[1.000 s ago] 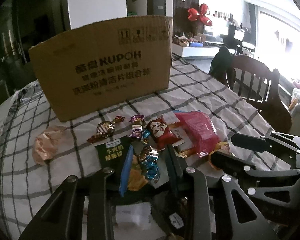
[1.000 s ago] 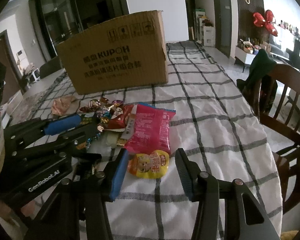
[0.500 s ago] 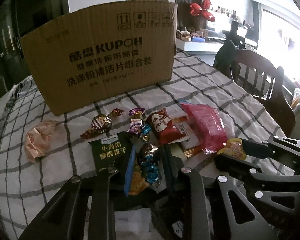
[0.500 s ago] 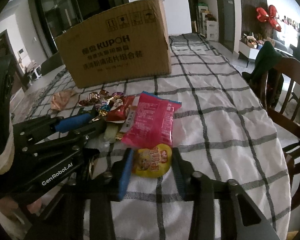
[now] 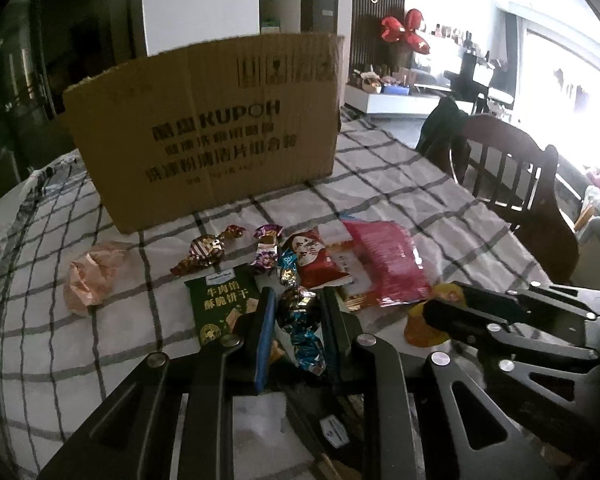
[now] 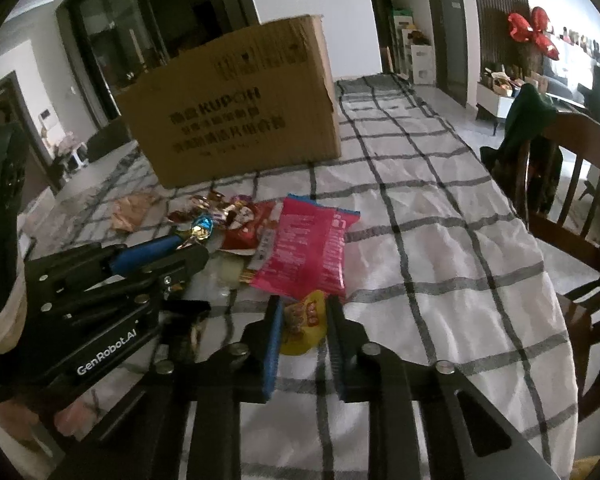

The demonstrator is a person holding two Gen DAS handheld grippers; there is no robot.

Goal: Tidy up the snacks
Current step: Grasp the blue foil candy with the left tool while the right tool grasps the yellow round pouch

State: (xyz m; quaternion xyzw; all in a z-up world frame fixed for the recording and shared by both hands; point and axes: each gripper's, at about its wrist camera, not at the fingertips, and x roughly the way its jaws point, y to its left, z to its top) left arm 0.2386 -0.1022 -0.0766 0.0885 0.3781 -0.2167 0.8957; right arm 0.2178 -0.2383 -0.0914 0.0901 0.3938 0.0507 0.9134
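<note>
Gripping two snacks at once, you have little slack on either side. Your right gripper (image 6: 302, 322) has its jaws pressed in on the yellow pouch (image 6: 305, 320), which lies on the checked tablecloth (image 6: 440, 240) towards the table's near edge, just in front of the pink packet (image 6: 306, 250). Your left gripper (image 5: 296, 328) pinches a cluster of foil-wrapped candies (image 5: 300, 320) in the middle of the snack pile, with the green biscuit packet (image 5: 220, 300) touching its left finger (image 5: 265, 336).

Watch these risks:
- The yellow pouch looks soft and slippery. Held only by its sides, it may buckle and slide out when you lift.
- Its far end sits against or under the pink packet's near edge; I cannot tell which. If under, lifting could drag the pink packet along.
- The candies are loose, separate pieces. The pads probably bite only one or two, so the rest may fall back or scatter towards the table's edge.
- The left finger may snag the green packet's corner and tip it up.
- Both grippers sit close together, so raising them at once could knock one against the other.
- The cardboard box (image 5: 204, 148) stands well behind the pile, towards the far edge. If that is the destination, its tall wall needs a high carry, and a weak hold would fail there.
</note>
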